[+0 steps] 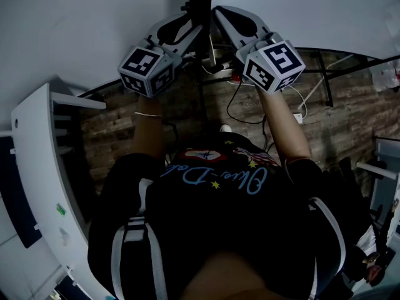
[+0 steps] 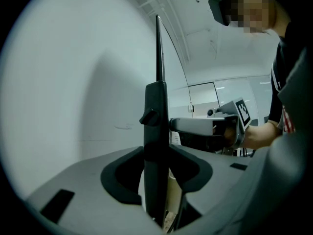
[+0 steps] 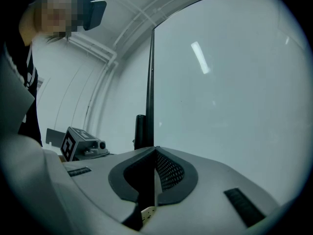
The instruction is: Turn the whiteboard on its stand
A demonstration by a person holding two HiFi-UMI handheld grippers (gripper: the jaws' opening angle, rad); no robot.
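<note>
Clamping snug onto the black stand post (image 2: 155, 106) with the left gripper (image 2: 157, 177), and pinching the thin edge of the whiteboard (image 3: 220, 82) with the right gripper (image 3: 149, 177), squeezed almost fully closed.

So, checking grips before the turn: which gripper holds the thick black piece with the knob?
The left gripper: its fingers close on the thick black frame piece with the knob. The right gripper pinches only the thin edge of the whiteboard.

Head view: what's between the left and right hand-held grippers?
The black stand post, seen in the head view. The left hand-held gripper clamps it; the right hand-held gripper clamps the whiteboard edge beside it.
</note>
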